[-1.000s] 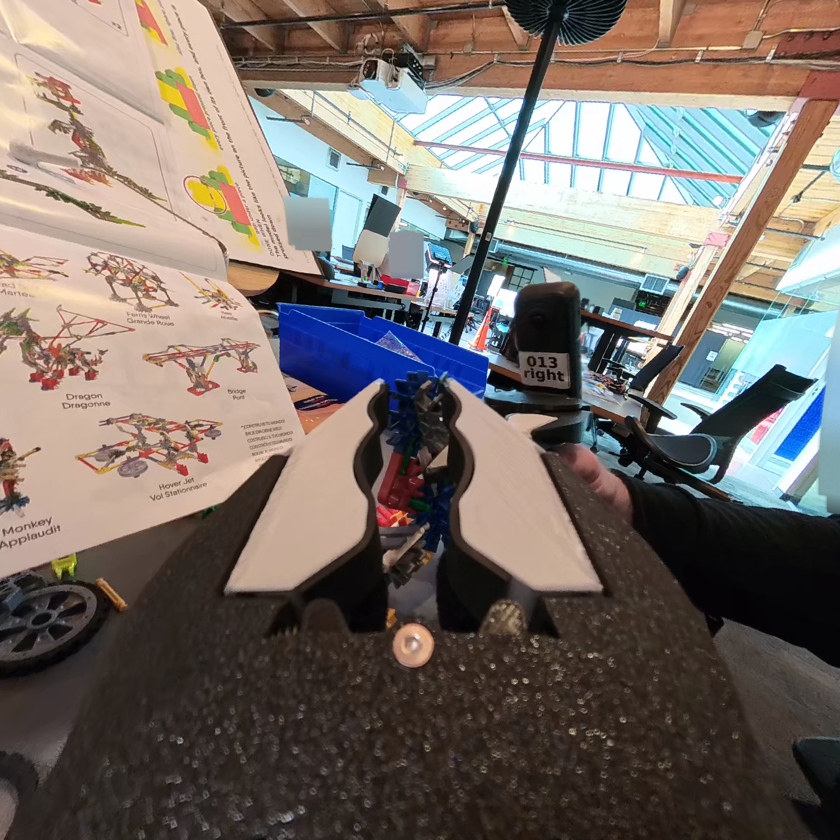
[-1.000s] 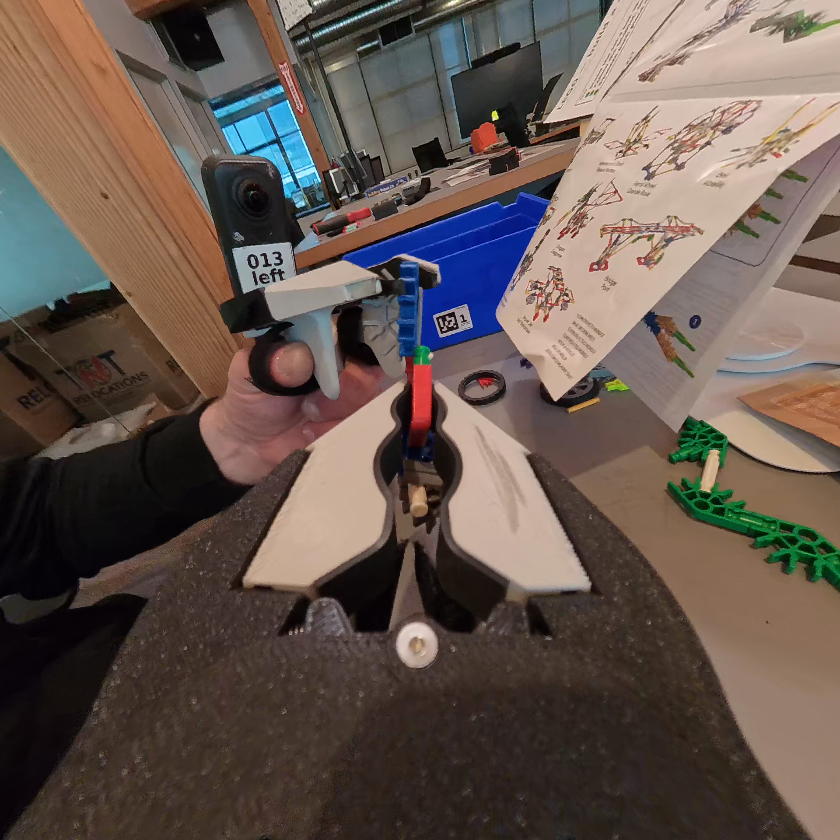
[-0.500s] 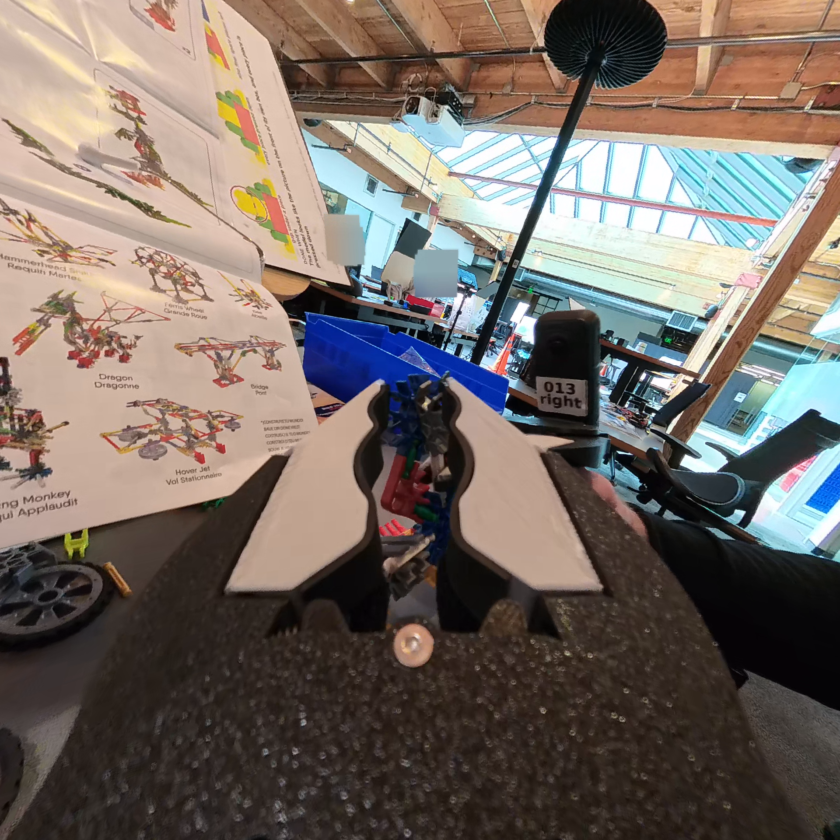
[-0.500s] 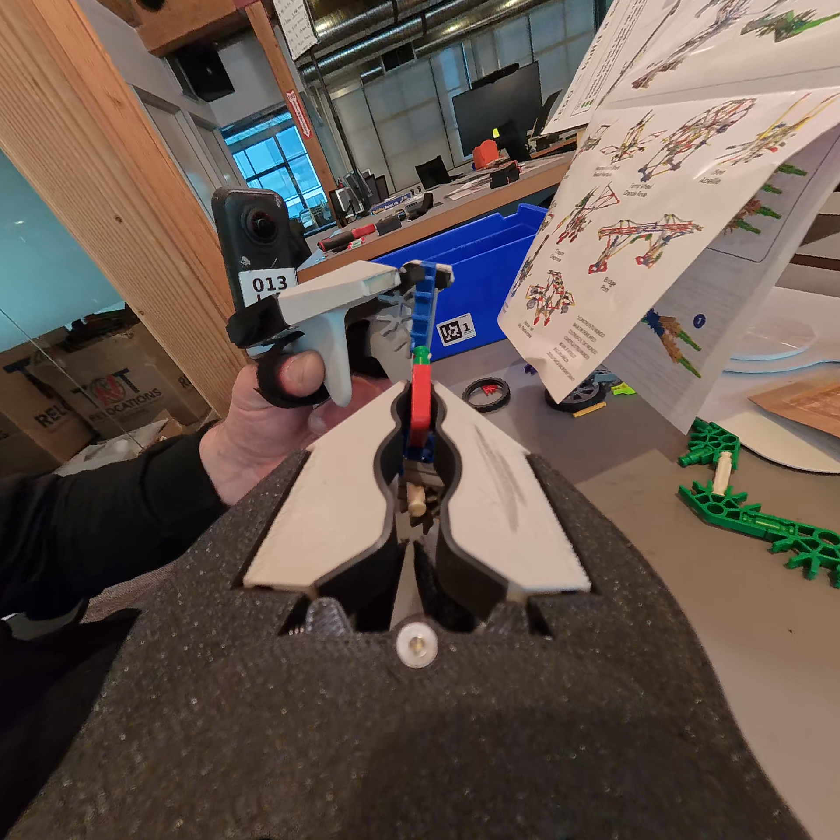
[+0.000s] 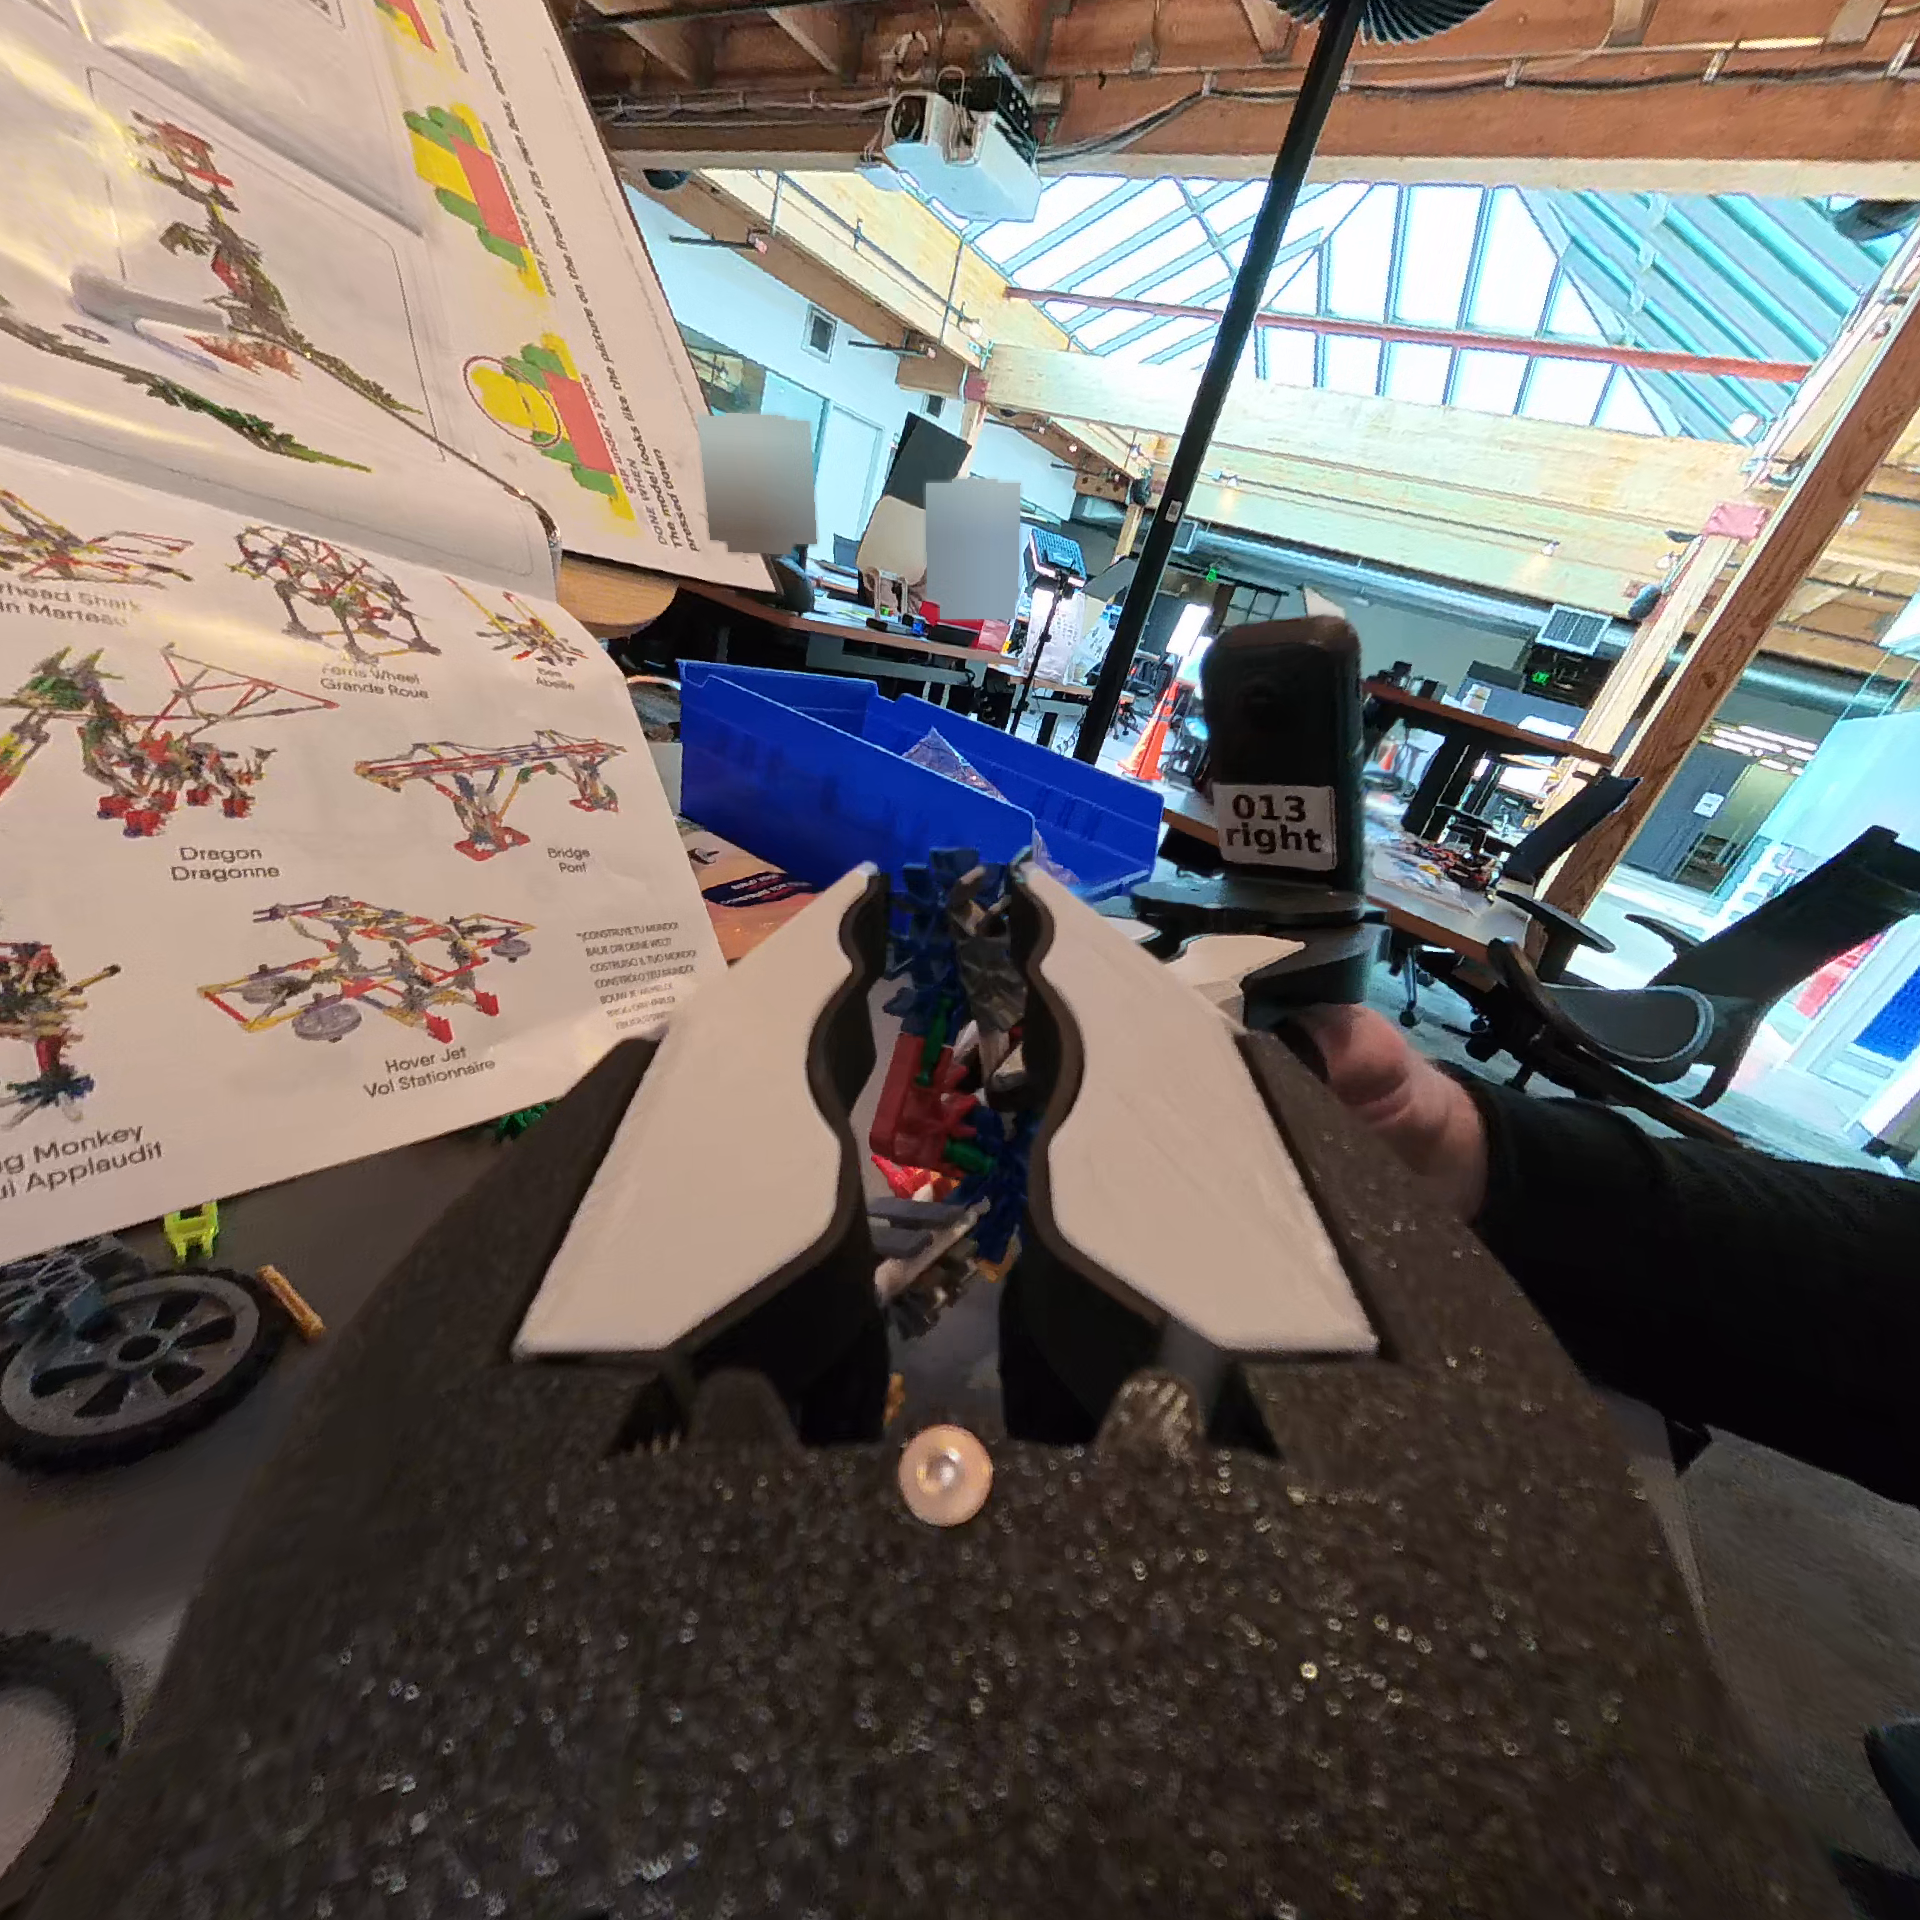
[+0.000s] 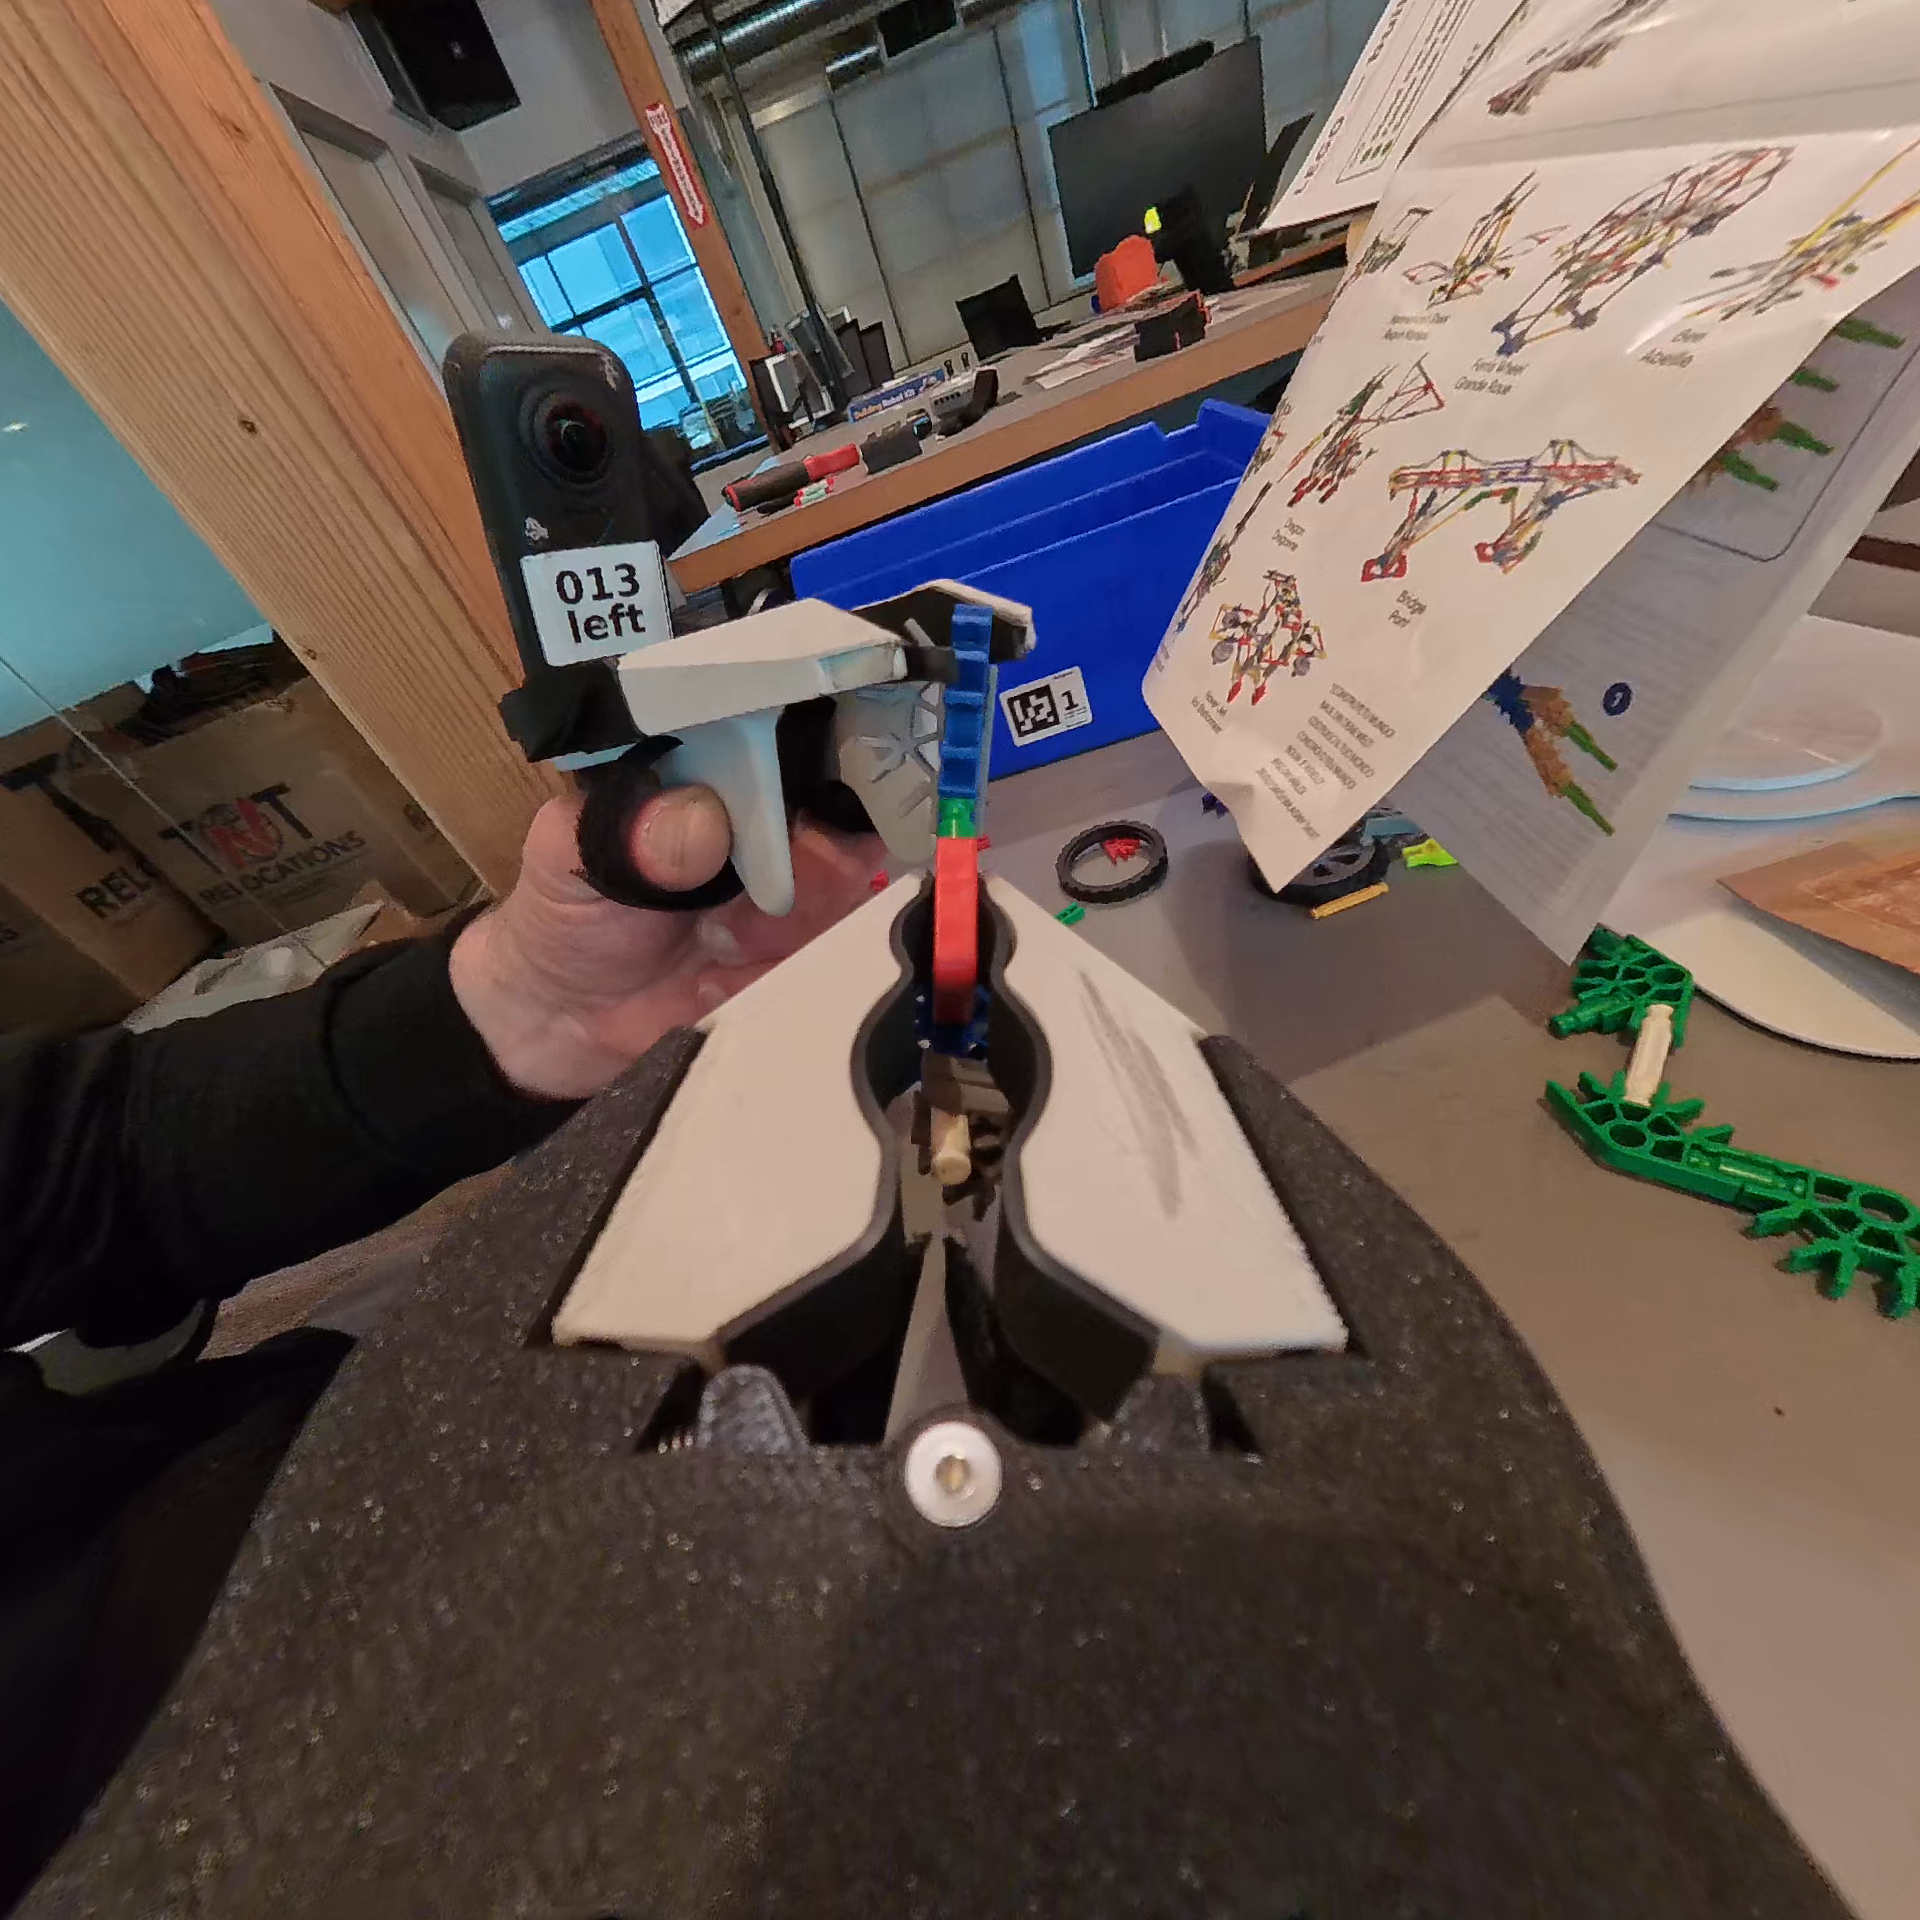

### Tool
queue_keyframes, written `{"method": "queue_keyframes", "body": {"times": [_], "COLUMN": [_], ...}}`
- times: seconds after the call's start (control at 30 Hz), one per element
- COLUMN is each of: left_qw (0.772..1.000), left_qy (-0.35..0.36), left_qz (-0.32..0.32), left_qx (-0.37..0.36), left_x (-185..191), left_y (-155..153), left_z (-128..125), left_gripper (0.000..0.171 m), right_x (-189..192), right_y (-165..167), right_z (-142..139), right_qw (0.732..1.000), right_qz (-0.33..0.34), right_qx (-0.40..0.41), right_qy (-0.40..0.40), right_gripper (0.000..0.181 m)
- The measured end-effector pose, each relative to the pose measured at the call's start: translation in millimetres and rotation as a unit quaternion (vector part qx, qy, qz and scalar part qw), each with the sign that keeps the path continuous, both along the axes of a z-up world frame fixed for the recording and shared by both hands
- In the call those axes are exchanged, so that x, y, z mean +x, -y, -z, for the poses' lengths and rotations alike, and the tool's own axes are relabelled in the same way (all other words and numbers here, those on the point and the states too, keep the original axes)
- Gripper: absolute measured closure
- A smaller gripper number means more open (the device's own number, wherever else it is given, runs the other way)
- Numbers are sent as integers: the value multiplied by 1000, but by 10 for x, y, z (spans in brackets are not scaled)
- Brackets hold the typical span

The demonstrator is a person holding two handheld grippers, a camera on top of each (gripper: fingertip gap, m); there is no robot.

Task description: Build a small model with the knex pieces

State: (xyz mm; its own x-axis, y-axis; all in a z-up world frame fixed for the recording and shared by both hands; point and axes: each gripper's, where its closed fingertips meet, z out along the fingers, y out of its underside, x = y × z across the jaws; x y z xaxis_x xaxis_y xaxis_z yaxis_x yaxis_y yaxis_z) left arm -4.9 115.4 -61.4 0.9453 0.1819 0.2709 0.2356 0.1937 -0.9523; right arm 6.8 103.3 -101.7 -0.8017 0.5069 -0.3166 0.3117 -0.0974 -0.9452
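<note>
**Toy assembly held between both hand-held grippers**

Toy assembly of blue, red, green and grey plastic pieces hangs in the air above the desk, and we see it clamped at both ends. Our right hand-held gripper is closed narrowly on the red piece and the blue connector below it. Our left hand-held gripper pinches the blue and grey top of the same assembly between its tips.

Compared with a second ago, both grips are unchanged. The left view has tilted so that the pole's black disc is cut off at the top edge; the other gripper looms a little larger in the right view.

Just behind stands a blue bin, and a printed instruction sheet hangs over the desk beside it. A green connector chain lies to the right, a black tyre ring near the bin, and a grey wheel at the left view's edge.
</note>
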Motion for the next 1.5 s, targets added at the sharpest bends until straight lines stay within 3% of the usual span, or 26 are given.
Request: {"method": "queue_keyframes", "body": {"times": [0.5,0.7,0.83,0.97,1.13,1.37,1.5], "left_qw": [997,993,984,962,911,832,808], "left_qy": [-44,-62,-73,-99,-178,-272,-301], "left_qz": [-6,13,69,138,199,197,173], "left_qx": [-57,-102,-148,-213,-314,-441,-477], "left_x": [50,47,147,295,480,572,628], "left_y": [-29,33,59,102,165,300,416], "left_z": [139,142,159,225,404,687,848], "left_gripper": [152,143,147,144,145,153,153], "right_x": [-3,3,49,119,231,335,399], "right_y": [43,45,56,79,150,261,316], "right_z": [167,178,189,226,321,553,682], "right_qw": [999,997,994,986,972,941,913], "right_qz": [-10,-12,-29,-46,-80,-100,-114], "right_qx": [42,76,100,153,207,311,378], "right_qy": [20,-1,-17,-52,-72,-85,-97], "right_gripper": [179,177,177,177,177,177,177]}}
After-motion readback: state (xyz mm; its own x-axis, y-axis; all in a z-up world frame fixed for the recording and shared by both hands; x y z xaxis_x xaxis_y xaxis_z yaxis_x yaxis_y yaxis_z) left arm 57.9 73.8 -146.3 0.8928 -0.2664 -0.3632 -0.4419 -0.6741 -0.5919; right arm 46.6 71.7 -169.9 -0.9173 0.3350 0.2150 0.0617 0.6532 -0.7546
